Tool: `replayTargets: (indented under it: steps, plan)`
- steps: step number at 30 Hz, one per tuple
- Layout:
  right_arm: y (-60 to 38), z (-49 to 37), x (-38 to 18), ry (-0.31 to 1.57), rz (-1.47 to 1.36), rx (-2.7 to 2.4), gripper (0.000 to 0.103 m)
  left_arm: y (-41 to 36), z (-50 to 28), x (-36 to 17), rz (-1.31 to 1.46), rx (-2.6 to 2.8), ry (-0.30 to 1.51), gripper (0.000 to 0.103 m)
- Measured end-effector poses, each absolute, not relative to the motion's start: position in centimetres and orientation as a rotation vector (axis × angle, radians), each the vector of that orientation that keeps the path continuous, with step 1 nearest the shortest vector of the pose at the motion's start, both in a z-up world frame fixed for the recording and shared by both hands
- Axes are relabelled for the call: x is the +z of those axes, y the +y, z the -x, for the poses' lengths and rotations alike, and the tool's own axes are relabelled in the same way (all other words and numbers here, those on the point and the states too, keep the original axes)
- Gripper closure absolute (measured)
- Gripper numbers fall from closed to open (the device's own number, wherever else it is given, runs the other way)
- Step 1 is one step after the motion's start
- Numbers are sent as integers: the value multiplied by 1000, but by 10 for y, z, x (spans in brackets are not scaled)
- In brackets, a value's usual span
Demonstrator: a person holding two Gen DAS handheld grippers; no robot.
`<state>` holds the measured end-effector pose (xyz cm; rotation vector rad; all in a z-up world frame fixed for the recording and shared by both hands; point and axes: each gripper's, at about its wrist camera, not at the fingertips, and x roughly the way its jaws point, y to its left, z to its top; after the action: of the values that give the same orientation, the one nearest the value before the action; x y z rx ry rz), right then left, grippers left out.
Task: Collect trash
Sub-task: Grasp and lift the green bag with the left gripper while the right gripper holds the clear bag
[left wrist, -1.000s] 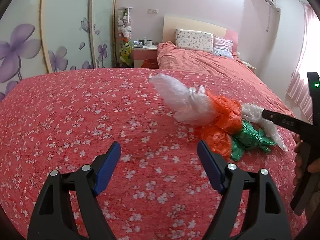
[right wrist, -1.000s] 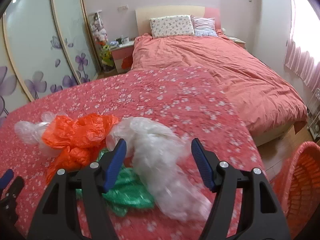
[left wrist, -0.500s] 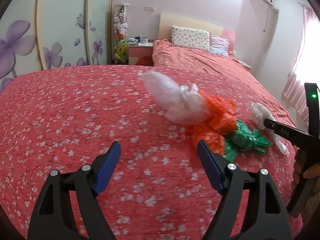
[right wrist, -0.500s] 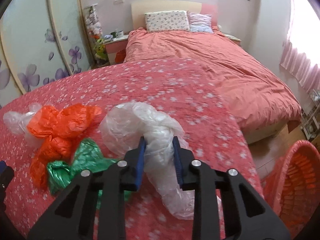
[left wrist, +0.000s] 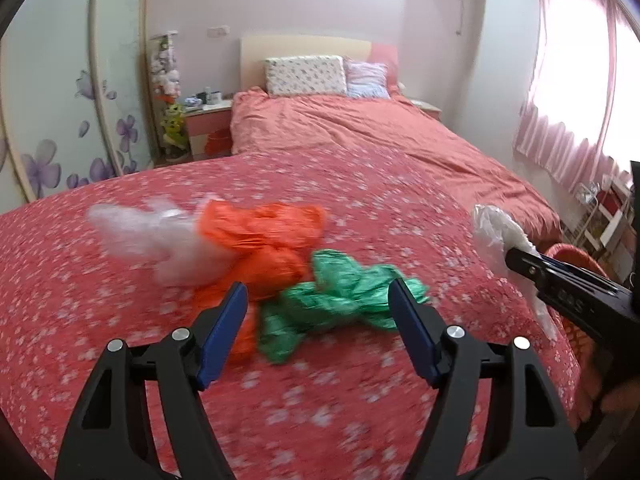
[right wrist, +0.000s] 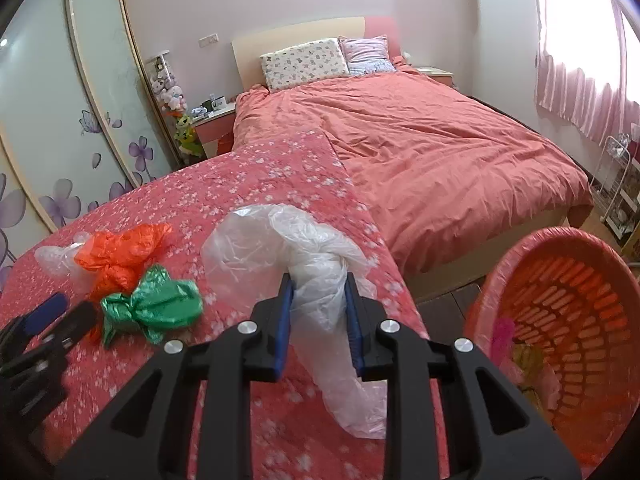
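My right gripper (right wrist: 318, 286) is shut on a clear plastic bag (right wrist: 280, 240), lifted above the red flowered cover; the same clear plastic bag (left wrist: 496, 228) shows at the right of the left wrist view. A green bag (left wrist: 340, 300), an orange bag (left wrist: 264, 240) and another clear bag (left wrist: 152, 240) lie in a heap on the cover. My left gripper (left wrist: 320, 300) hangs over the green bag with its jaws closing; the bag lies between them and the pads do not touch it. A red basket (right wrist: 560, 308) stands beside the cover at the lower right.
The red flowered cover (left wrist: 120, 320) spreads under the heap, with a pink bed (right wrist: 440, 140) and pillows behind it. A wardrobe with purple flowers (right wrist: 80, 120) lines the left wall. A white rack (right wrist: 616, 196) stands by the curtained window at the right.
My right gripper shut on the clear bag and carried it right, toward the basket. My left gripper moved right, from bare cover to over the green bag.
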<state>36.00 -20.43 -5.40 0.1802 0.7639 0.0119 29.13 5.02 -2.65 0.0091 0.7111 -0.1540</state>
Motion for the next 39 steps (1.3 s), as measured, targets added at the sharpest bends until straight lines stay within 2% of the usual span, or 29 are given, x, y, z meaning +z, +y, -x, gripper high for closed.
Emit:
replayTargets:
  steps: [10, 12, 16, 21, 28, 29, 32, 33, 39]
  plan:
    - [-223, -342, -53, 756, -209, 23, 78, 32, -316, -62, 11, -167, 880, 43]
    - [-225, -340, -52, 754, -214, 21, 78, 28, -316, -60, 22, -195, 876, 51]
    - [-232, -337, -54, 756, -230, 18, 78, 16, -320, -59, 37, -212, 879, 50]
    - [-242, -332, -56, 756, -240, 14, 78, 3, -326, -55, 27, -217, 871, 37]
    - [-254, -328, -56, 754, -255, 7, 78, -12, -337, -60, -35, -204, 876, 37]
    - [-255, -328, -57, 756, -256, 5, 78, -14, -338, -61, -42, -206, 877, 39]
    - [-259, -328, -59, 760, -261, 3, 78, -19, -342, -61, -47, -232, 882, 59]
    - [-260, -327, -60, 761, -262, 3, 78, -20, -342, -61, -48, -236, 880, 63]
    - [-264, -324, -61, 762, -266, -8, 78, -17, -338, -59, -16, -259, 863, 71]
